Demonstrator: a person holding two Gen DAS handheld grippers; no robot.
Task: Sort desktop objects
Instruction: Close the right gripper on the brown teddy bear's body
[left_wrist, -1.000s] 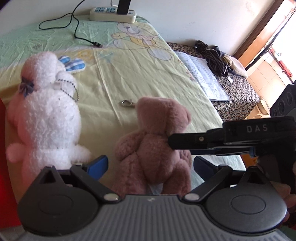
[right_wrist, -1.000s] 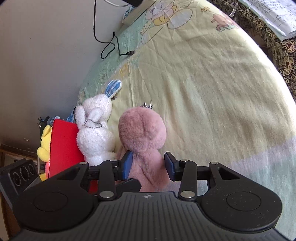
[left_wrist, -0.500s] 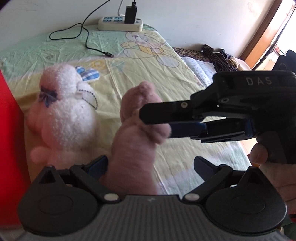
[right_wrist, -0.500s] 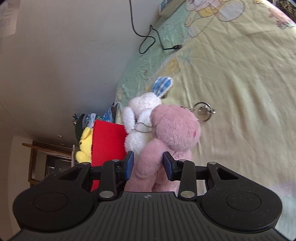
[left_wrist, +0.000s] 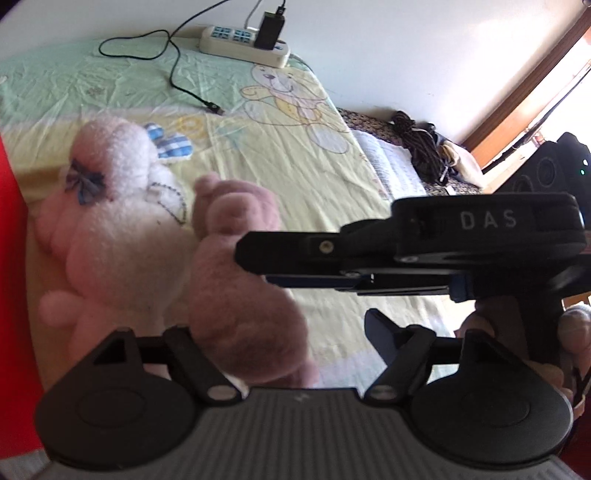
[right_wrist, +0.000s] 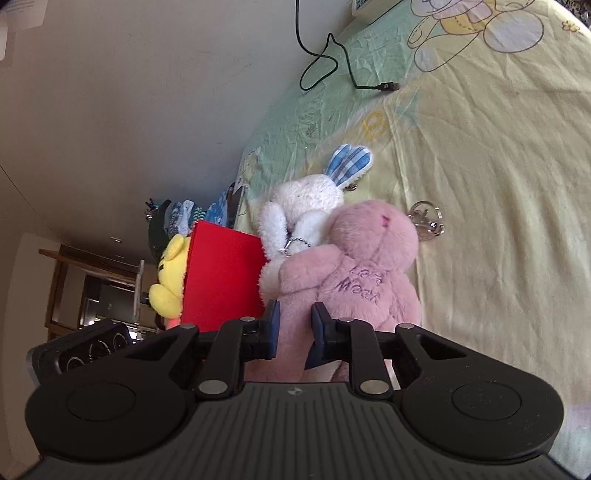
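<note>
A pink plush bear (right_wrist: 354, 273) with stitched lettering on its chest leans against a white plush rabbit (right_wrist: 306, 206) with a blue checked ear. My right gripper (right_wrist: 293, 328) is shut on the bear's lower body. In the left wrist view the bear (left_wrist: 236, 266) stands upright beside the rabbit (left_wrist: 122, 221), and the right gripper (left_wrist: 258, 258) reaches in from the right and clamps it. My left gripper (left_wrist: 280, 336) is open, with the bear's bottom just inside its left finger.
A red box (right_wrist: 221, 280) stands left of the rabbit, with a yellow plush (right_wrist: 170, 273) behind it. A key ring (right_wrist: 426, 221) lies on the yellow-green sheet (right_wrist: 498, 184). A power strip (left_wrist: 243, 46) and black cable (left_wrist: 184, 74) lie at the far edge. A person's hand (left_wrist: 569, 332) holds the right gripper.
The right gripper has lifted and turned the pink bear upright, then carried it left against the white rabbit. The left gripper stays open and has drawn closer to both toys.
</note>
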